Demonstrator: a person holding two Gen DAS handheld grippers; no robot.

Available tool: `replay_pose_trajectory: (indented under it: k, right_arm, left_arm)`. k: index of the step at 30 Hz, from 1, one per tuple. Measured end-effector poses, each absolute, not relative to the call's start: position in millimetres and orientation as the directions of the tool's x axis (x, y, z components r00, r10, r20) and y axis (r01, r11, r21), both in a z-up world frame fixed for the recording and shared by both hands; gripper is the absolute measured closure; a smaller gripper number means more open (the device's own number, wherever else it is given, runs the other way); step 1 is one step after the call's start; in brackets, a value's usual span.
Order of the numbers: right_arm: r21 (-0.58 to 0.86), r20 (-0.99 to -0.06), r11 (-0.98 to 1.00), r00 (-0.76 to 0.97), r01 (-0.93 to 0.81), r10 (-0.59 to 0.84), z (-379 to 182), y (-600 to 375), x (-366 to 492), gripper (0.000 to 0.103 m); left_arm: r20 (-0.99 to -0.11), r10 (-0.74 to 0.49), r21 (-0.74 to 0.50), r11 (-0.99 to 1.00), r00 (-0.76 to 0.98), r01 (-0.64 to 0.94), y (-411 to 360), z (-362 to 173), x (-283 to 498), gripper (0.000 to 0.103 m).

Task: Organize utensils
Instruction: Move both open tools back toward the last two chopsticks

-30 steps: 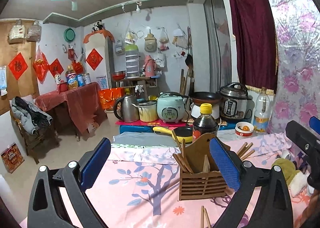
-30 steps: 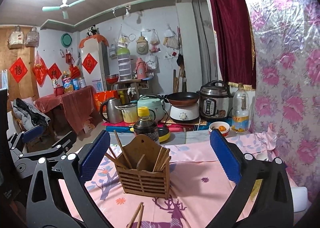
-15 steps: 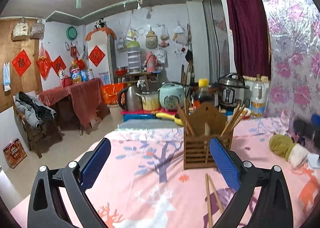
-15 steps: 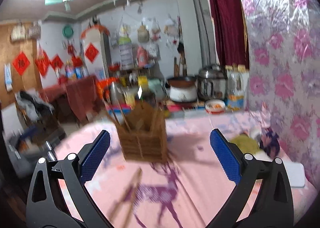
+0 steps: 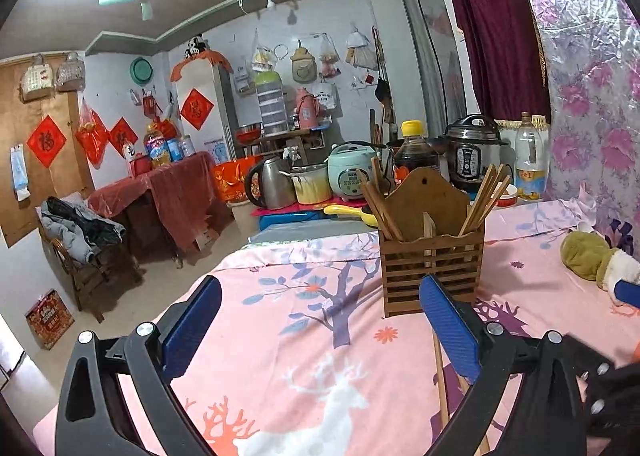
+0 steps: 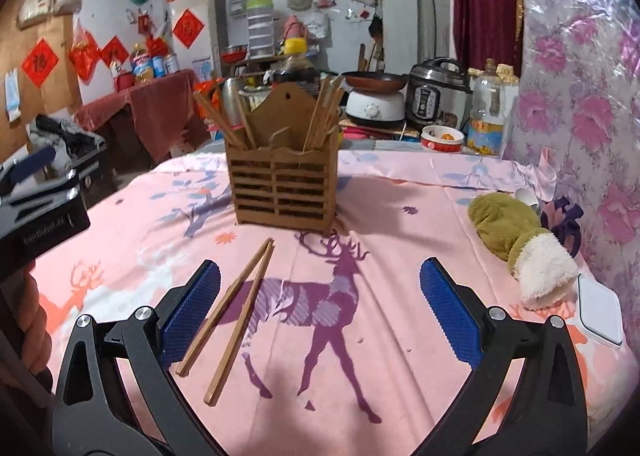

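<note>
Two brown chopsticks (image 6: 230, 314) lie loose on the pink table (image 6: 400, 336), just before the slatted wooden holder (image 6: 282, 191); right tool (image 6: 320, 312) spread wide, empty; left tool (image 5: 320, 330) likewise; open cloth rightward.

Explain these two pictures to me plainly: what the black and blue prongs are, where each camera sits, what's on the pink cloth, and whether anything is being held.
The prongs are two hand-held grippers, one in each of a person's hands, each with a fisheye camera looking along its fingers. One picture comes from the left gripper, the other from the right gripper. Both are open and hold nothing. On the pink tablecloth stands a wooden utensil holder with chopsticks in it. A loose pair of chopsticks lies in front of it, and a green and white mitten lies to the right.
</note>
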State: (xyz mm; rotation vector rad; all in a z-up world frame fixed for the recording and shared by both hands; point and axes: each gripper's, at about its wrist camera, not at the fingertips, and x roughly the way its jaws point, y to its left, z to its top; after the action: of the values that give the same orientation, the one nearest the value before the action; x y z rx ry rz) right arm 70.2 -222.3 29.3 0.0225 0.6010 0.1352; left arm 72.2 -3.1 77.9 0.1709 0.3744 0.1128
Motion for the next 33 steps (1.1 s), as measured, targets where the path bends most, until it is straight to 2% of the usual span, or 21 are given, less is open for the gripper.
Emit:
replay_pose_trajectory:
  k: [10, 15, 20, 28, 33]
  right_arm:
    - [0.004, -0.6, 0.988, 0.79, -0.155, 0.126, 20, -206, 70, 0.006]
    - [0.011, -0.622, 0.992, 0.776, -0.123, 0.103, 16, -214, 77, 0.006]
    - [0.063, -0.633, 0.997, 0.77, -0.054, 0.082, 16, -236, 85, 0.006]
    - [0.135, -0.614, 0.991, 0.785, 0.006, 0.079, 24, -259, 88, 0.006]
    - [0.177, -0.608, 0.984, 0.789, 0.027, 0.087, 27, -269, 89, 0.006]
  left_arm:
    - [-0.39, 0.14, 0.186, 0.98, 0.91, -0.071, -2, 73, 79, 0.006]
    - [-0.507, 0.107, 0.169, 0.985, 0.855, -0.023, 0, 57, 98, 0.006]
    - [-0.67, -0.02, 0.068, 0.994, 0.742, 0.088, 2, 32, 122, 0.006]
    - [-0.751, -0.138, 0.062, 0.959, 0.645, 0.277, -32, 1, 118, 0.006]
    - [-0.8, -0.136, 0.075, 0.944, 0.585, 0.322, -44, -21, 123, 0.008]
